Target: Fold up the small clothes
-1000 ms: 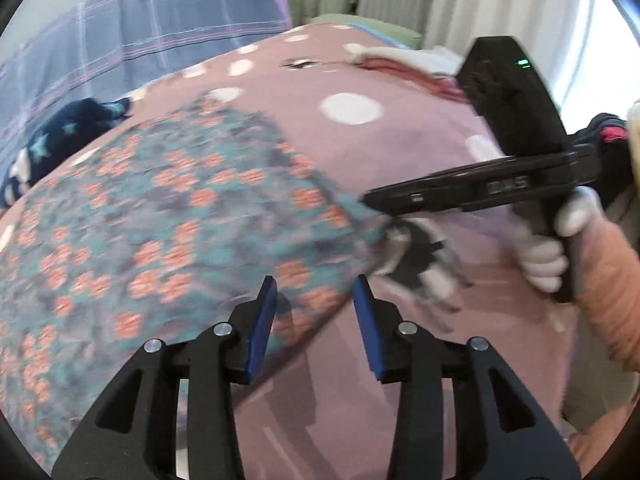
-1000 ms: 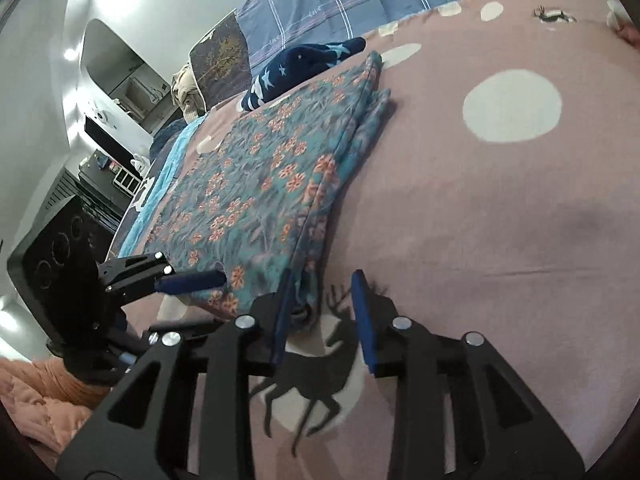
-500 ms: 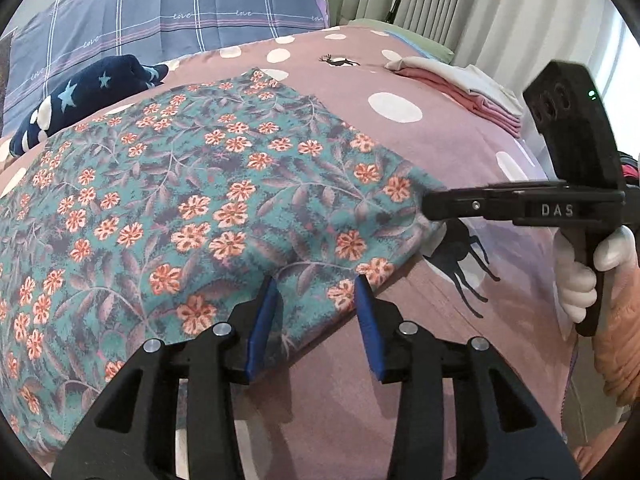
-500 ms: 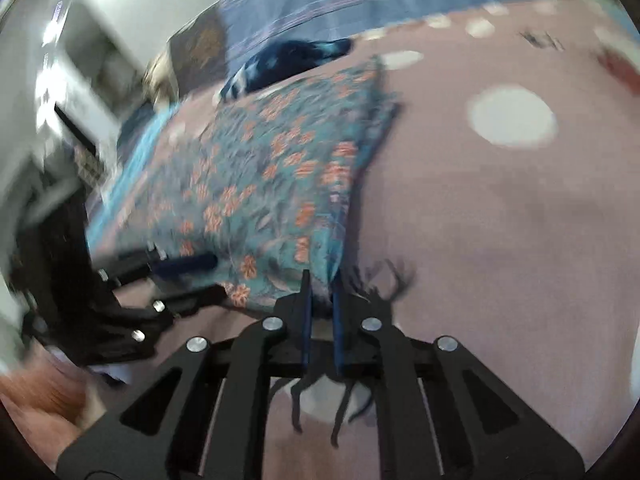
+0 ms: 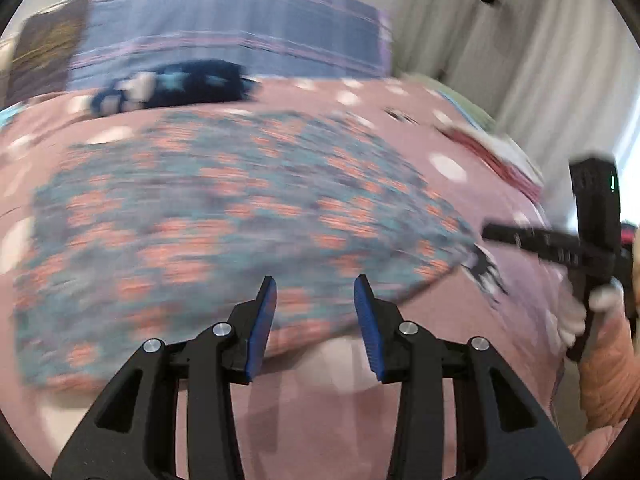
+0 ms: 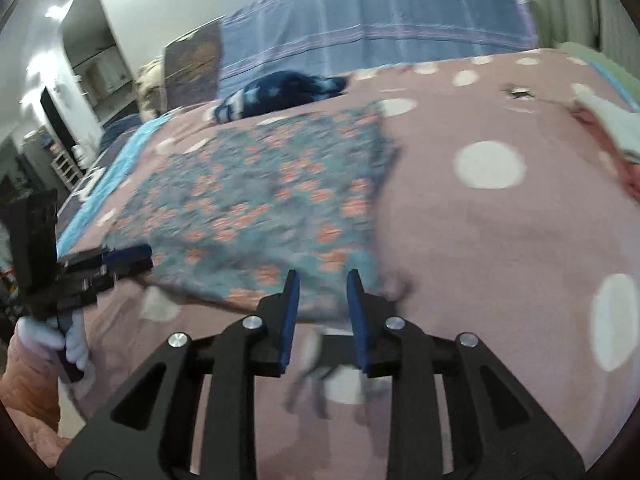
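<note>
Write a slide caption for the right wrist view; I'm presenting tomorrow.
Open right gripper at the near edge of the floral garment on the pink spotted bedspread.

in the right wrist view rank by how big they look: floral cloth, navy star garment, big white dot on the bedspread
1. floral cloth, by far the largest.
2. navy star garment.
3. big white dot.
The last two look close in size, and the garment lies farther from the camera, so that order is unsure.

My left tongs [image 5: 315, 312] and right tongs [image 6: 322, 308] are matte black with blue ribbed pads and silver screws, each handle gripped by a white-gloved hand [image 6: 70, 344] emerging from a peach ribbed sleeve [image 5: 608, 376].
</note>
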